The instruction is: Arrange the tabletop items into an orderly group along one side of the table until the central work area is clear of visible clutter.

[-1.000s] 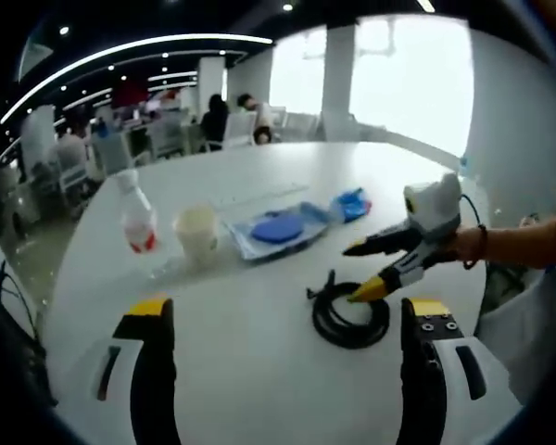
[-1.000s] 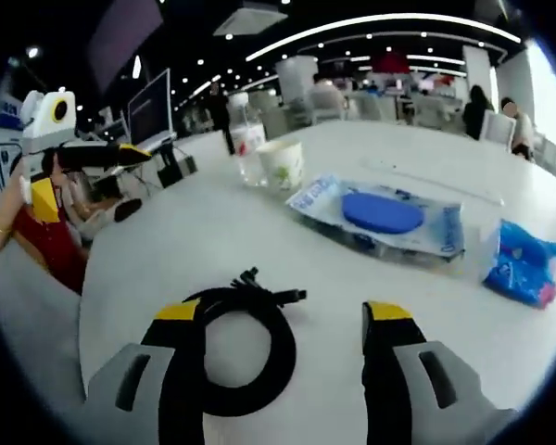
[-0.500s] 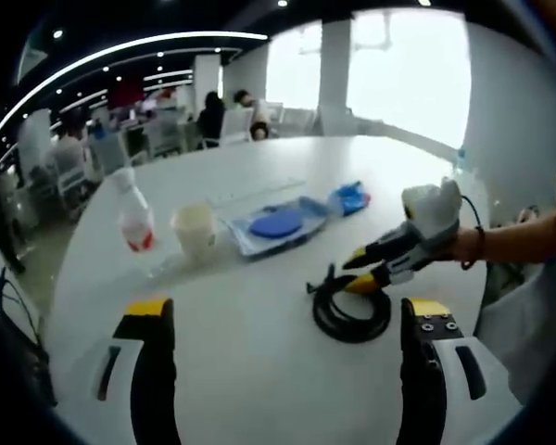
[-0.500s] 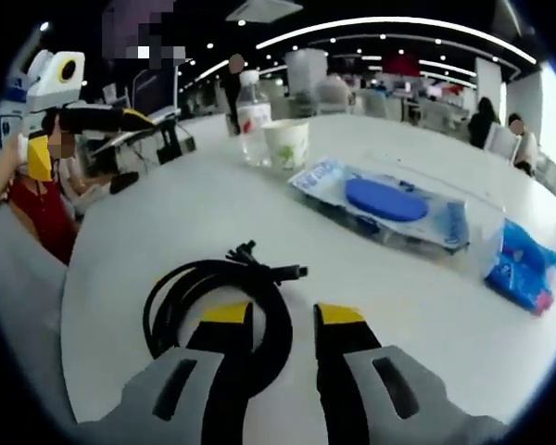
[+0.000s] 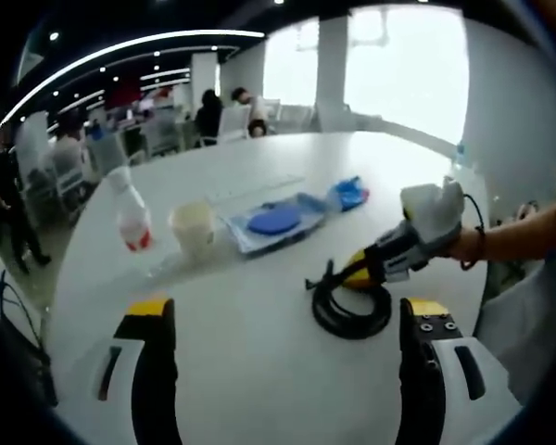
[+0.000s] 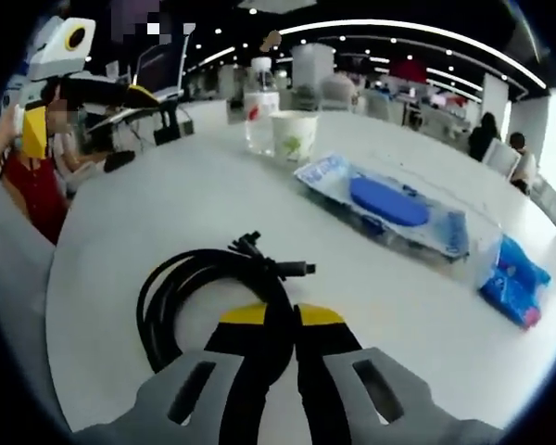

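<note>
Right gripper view: we see our right gripper [image 6: 280, 315] with its jaws drawn nearly together on one side of the coiled black cable [image 6: 204, 287], pinching the loop between the yellow tips. The coil lies flat on the white table [image 6: 148, 204], near its near edge, with its plug ends pointing toward the middle.

Beyond the cable, toward the table's far edge, we note a clear pouch [image 6: 389, 209] with a blue disc inside. A blue packet [image 6: 511, 283] sits just beside the pouch. Further along, a paper cup [image 6: 294, 136] and a bottle [image 6: 260, 107] stand upright, close together.

Left gripper view: our left gripper [image 5: 283, 320] hovers over bare table with jaws wide apart, holding nothing. We see the right gripper [image 5: 357, 275] coming in from the side, tips down on the cable [image 5: 352, 311]. The cup [image 5: 194, 230], bottle [image 5: 132, 215], pouch [image 5: 276, 222] and packet [image 5: 349, 194] form a loose row across the table.
</note>
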{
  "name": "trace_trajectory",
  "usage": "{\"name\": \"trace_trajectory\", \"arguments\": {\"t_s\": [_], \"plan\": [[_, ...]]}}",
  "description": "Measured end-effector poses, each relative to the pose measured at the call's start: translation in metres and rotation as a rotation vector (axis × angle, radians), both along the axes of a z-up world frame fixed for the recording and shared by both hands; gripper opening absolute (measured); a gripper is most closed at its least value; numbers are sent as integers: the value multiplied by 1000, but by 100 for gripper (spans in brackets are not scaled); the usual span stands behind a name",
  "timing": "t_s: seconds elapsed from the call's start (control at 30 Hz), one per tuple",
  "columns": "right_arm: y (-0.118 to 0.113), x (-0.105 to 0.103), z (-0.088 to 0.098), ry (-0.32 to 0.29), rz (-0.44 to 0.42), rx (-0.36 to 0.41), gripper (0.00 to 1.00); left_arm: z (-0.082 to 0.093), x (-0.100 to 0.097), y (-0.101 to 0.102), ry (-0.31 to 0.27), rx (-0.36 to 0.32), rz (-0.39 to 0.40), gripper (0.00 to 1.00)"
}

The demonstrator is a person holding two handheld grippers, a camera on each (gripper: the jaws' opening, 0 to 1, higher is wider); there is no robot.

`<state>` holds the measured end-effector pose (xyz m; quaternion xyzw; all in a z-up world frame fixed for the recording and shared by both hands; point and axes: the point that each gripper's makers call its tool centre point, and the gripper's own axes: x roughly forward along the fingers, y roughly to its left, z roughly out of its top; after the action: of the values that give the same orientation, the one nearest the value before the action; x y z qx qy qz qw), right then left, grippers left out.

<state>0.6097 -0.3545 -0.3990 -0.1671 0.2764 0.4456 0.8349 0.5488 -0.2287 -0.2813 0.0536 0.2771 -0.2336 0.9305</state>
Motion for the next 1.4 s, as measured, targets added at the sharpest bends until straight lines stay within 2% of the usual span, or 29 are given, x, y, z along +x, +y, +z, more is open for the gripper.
{"name": "trace_trajectory", "arguments": {"t_s": [0.13, 0.23, 0.27, 0.4, 0.53, 0.8, 0.9, 1.1, 1.4], "plan": [[-3, 3, 1, 82, -81, 58, 7, -2, -1, -1, 6, 7, -10, 97], [-4, 5, 4, 82, -80, 62, 5, -2, 0, -1, 4, 6, -10, 97], [-2, 3, 6, 108, -91, 88, 5, -2, 0, 0, 5, 7, -8, 97], [-1, 0, 12, 126, -76, 105, 4, -2, 0, 2, 5, 10, -3, 97], [-2, 1, 25, 137, -89, 147, 4, -1, 0, 2, 0, 10, -5, 97], [-17, 4, 49, 131, -100, 165, 4, 0, 0, 2, -1, 13, -10, 97], [-24, 6, 62, 131, -119, 197, 4, 1, 0, 3, -3, 13, -8, 96], [-42, 14, 82, 89, -144, 190, 4, 2, 1, 4, -6, 15, -7, 96], [-70, 28, 85, 77, -211, 158, 4, 3, 0, 3, -9, 16, -14, 96]]}}
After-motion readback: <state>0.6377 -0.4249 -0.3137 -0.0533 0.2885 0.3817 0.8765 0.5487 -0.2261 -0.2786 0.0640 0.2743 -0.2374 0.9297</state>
